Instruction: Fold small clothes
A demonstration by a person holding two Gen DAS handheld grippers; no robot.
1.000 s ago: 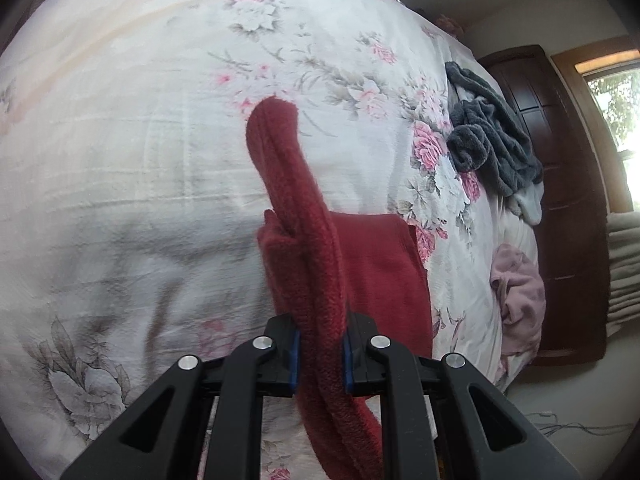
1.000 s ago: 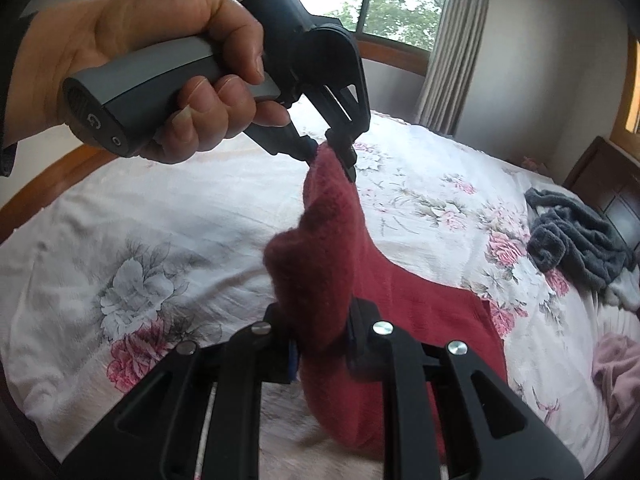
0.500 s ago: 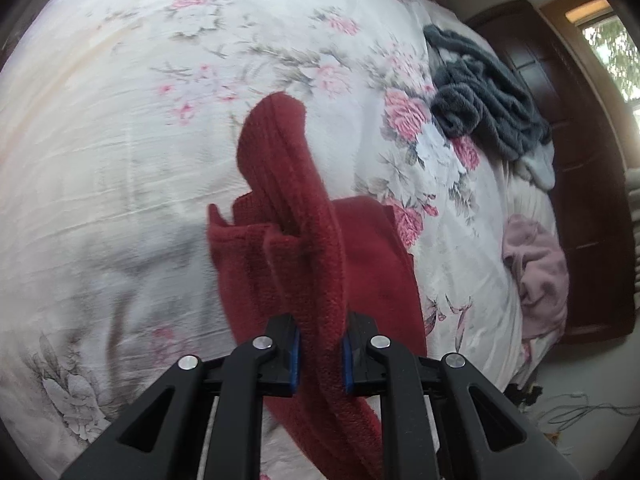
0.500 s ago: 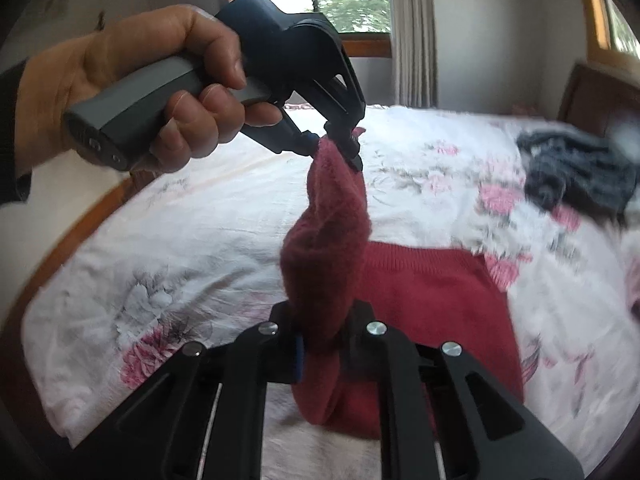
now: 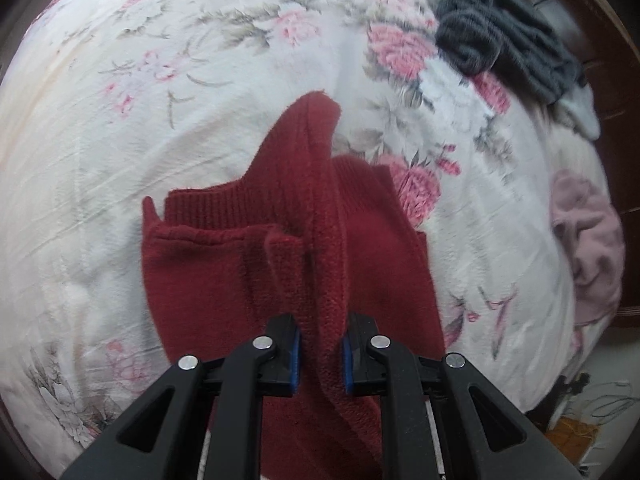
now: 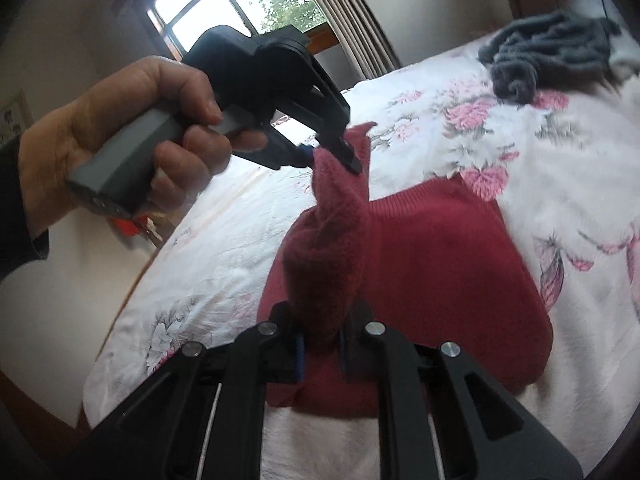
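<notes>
A dark red knitted garment lies partly spread on the floral bedspread, its ribbed hem toward the far side. A fold of it rises off the bed, stretched between both grippers. My left gripper is shut on one end of that fold. In the right wrist view the same red garment spreads to the right, and my right gripper is shut on the lifted part. The left gripper, held in a person's hand, pinches the fold's upper tip.
A dark grey garment is heaped at the bed's far right, also the grey garment. A pale pink garment lies at the right edge. Dark wooden furniture stands beyond. A window and curtain sit behind the hand.
Both grippers have carried the lifted fold across the garment, and more of the red fabric now lies spread flat below. The views have swung toward the bed's right side.
</notes>
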